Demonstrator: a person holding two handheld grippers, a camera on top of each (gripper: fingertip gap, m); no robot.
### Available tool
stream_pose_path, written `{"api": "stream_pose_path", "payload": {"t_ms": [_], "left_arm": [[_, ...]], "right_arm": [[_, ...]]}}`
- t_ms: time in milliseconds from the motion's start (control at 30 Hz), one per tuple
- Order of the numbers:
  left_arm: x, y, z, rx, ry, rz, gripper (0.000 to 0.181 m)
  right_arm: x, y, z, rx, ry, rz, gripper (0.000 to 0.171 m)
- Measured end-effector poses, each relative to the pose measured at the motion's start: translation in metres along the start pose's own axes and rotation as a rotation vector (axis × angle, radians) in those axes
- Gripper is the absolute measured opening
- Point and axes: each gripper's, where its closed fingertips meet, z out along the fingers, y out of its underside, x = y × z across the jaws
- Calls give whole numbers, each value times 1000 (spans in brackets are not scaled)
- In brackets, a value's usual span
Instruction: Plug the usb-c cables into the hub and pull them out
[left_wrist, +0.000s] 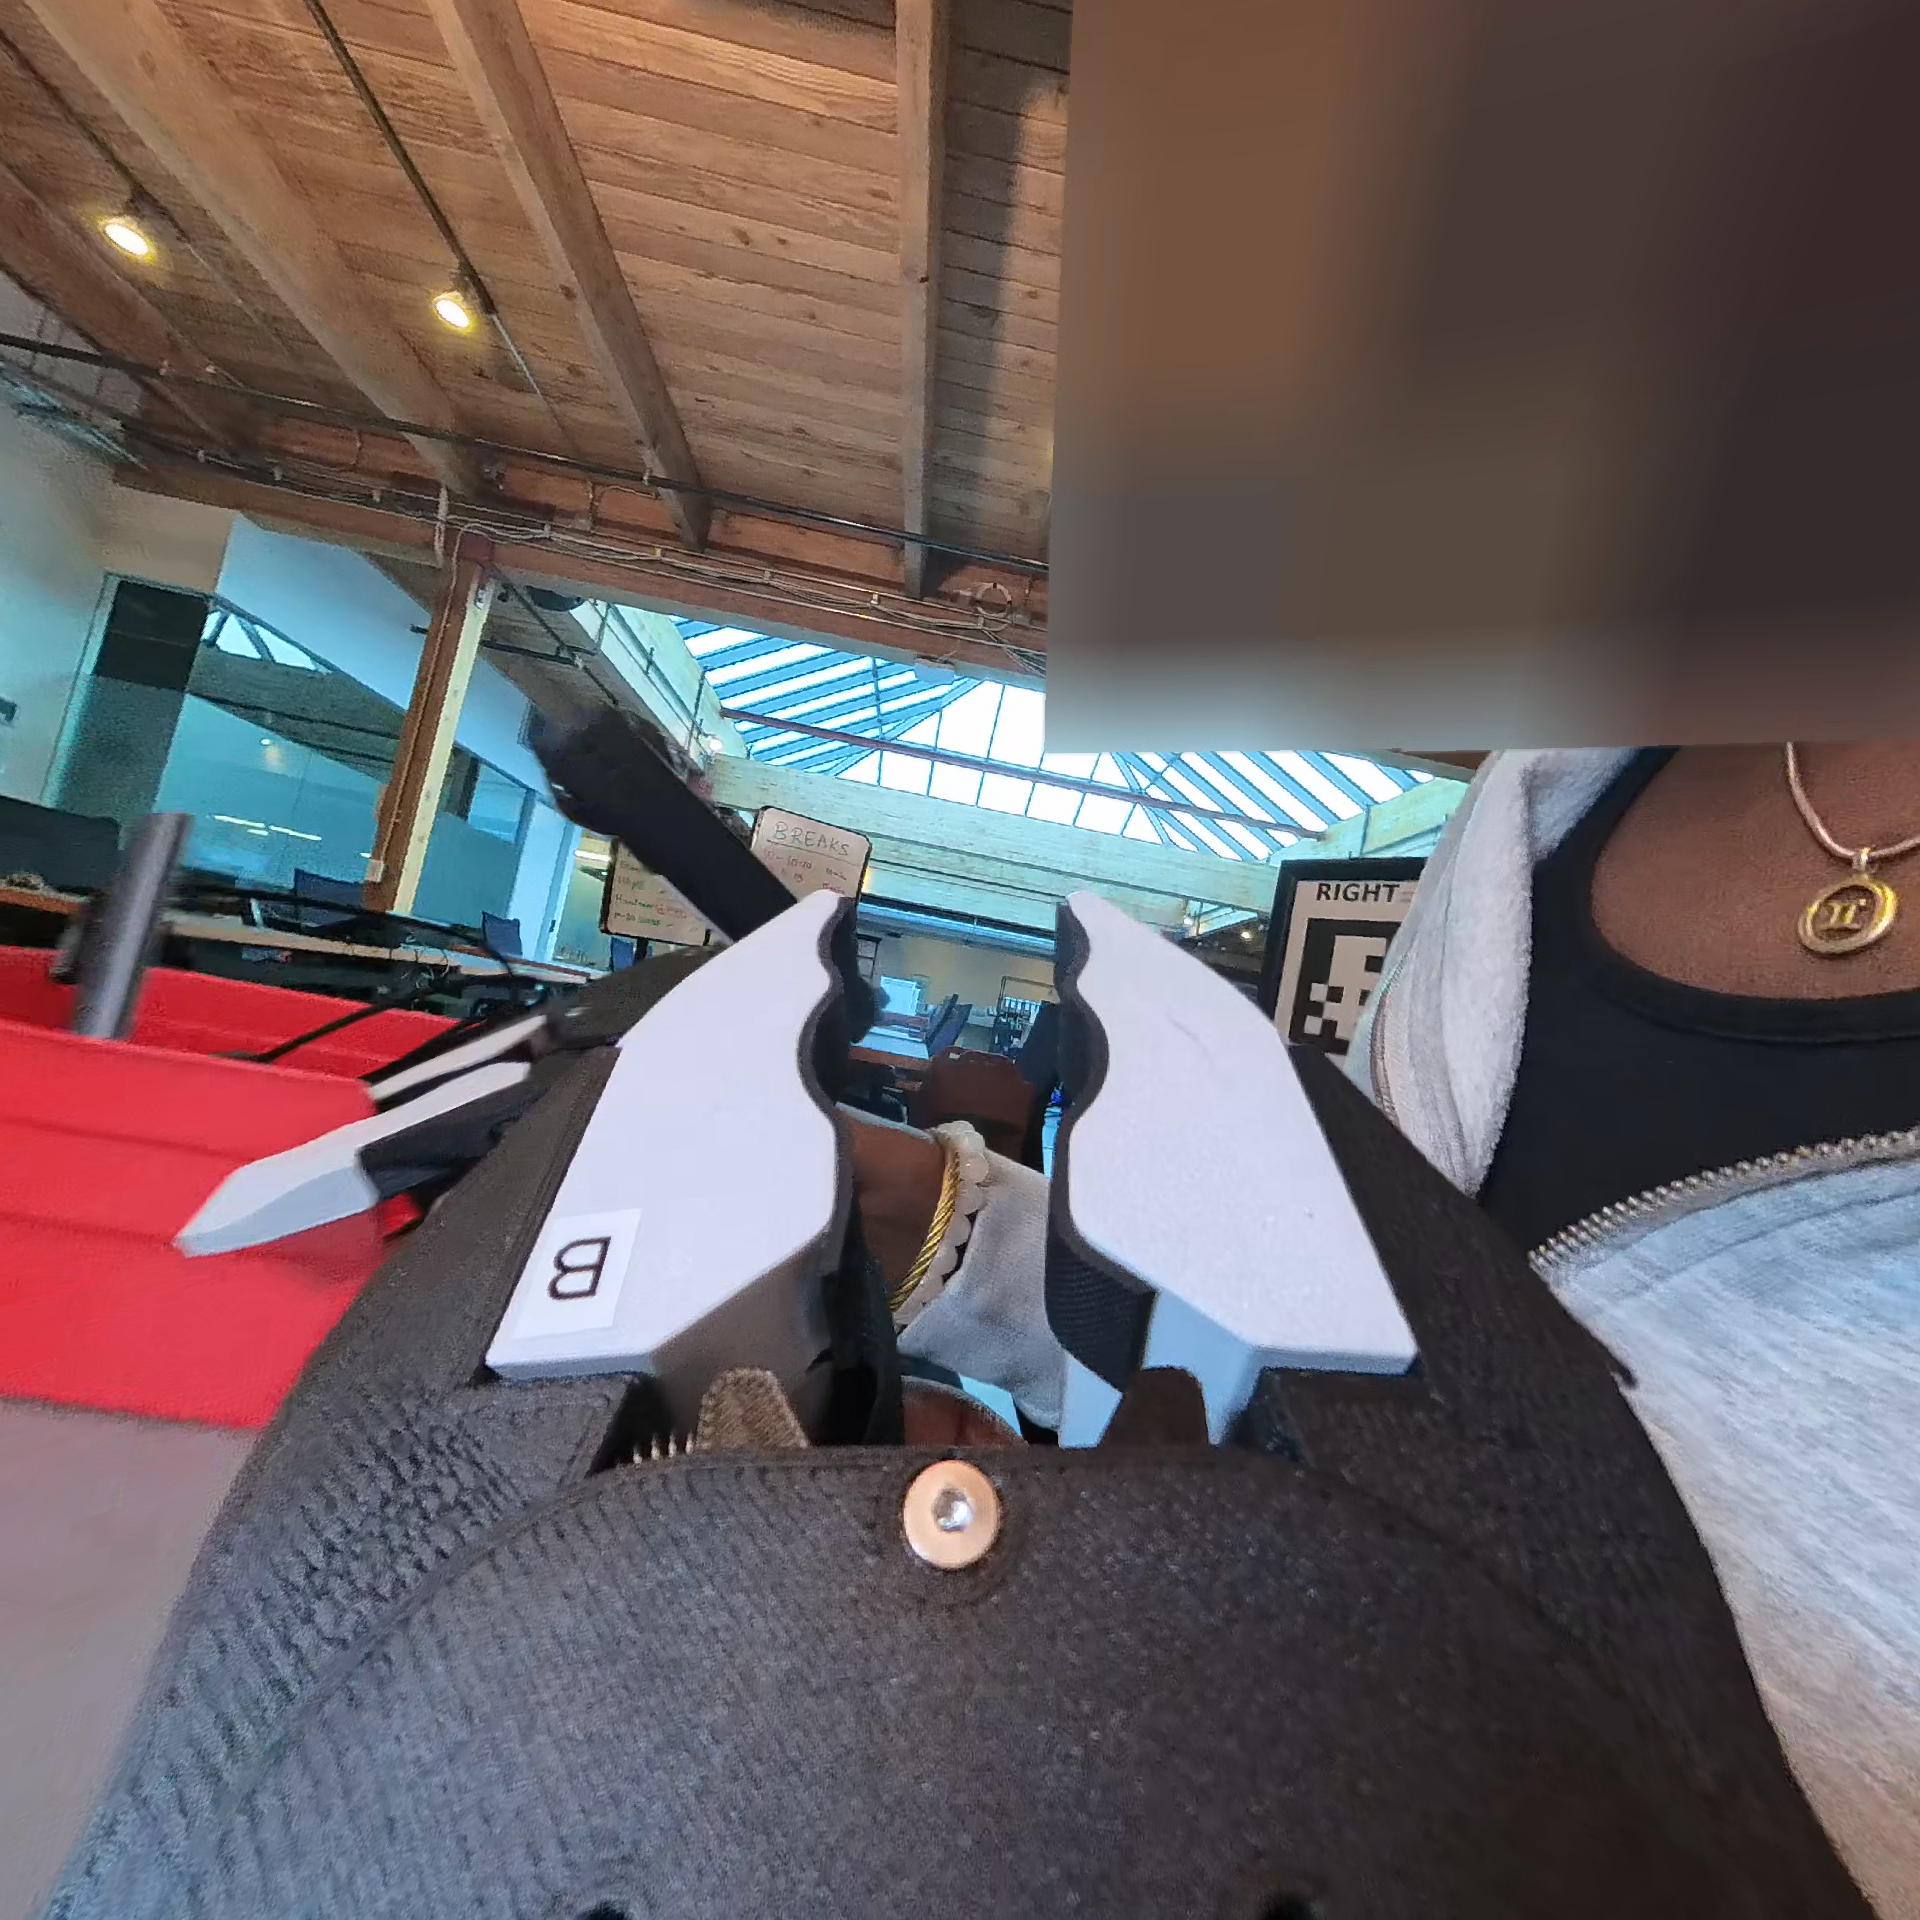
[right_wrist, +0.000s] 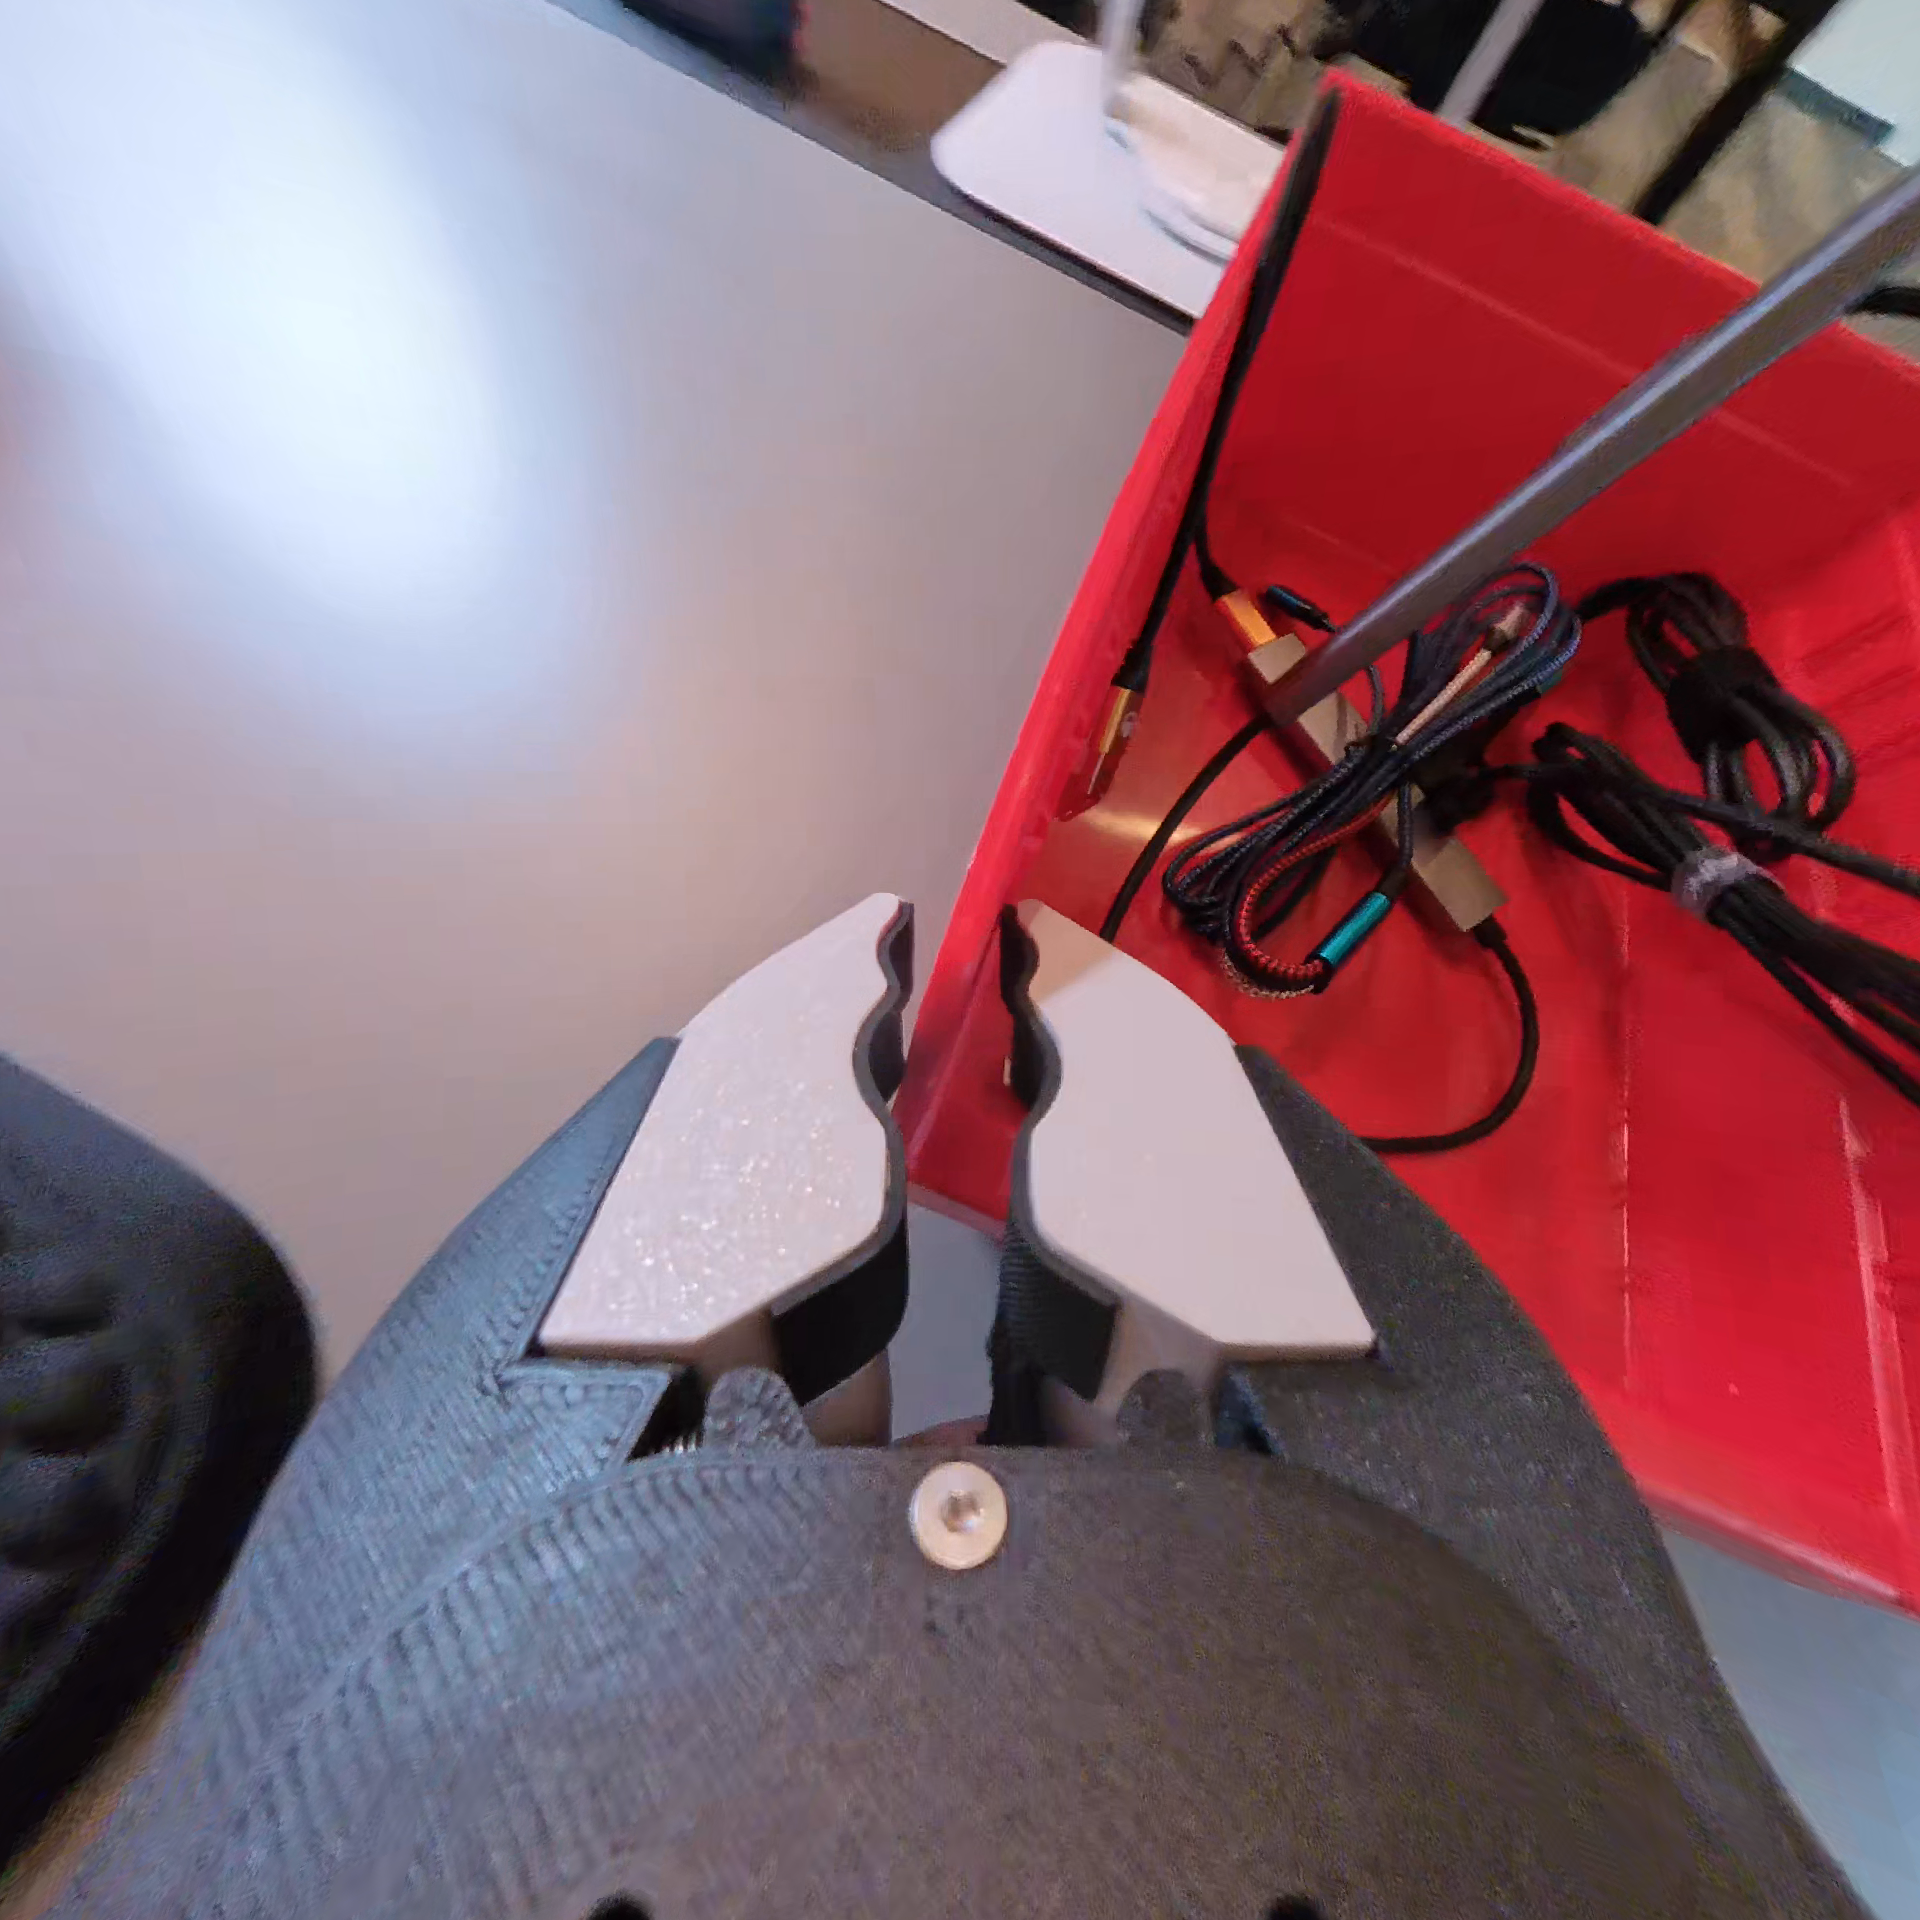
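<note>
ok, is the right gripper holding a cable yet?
No. The right gripper is open with nothing between its fingers, hovering by the red bin's near wall, while the cables lie inside.

Grey fingers, black textured bodies, silver screw (centre); grey zip hoodie.

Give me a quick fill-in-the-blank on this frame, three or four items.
1. The cables and the hub lie inside a ____ bin.
2. The right gripper is open and holds ____.
3. The left gripper points up toward the ____, away from the bin.
4. The bundled cable's free plug has a ____ sleeve.

Missing words: red; nothing; ceiling; teal
</note>
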Motion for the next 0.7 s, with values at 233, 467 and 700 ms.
{"api": "stream_pose_path", "payload": {"t_ms": [233, 467, 700], "left_arm": [[17, 6, 3, -28, 89, 51, 37], [27, 9, 3, -45, 148, 69, 37], [22, 7, 2, -41, 138, 84, 37]], "right_arm": [[-104, -40, 20, 1, -264, -144, 27], [-170, -69, 37, 65, -309, -228, 28], [-223, -91, 44, 213, -391, -159, 29]]}}
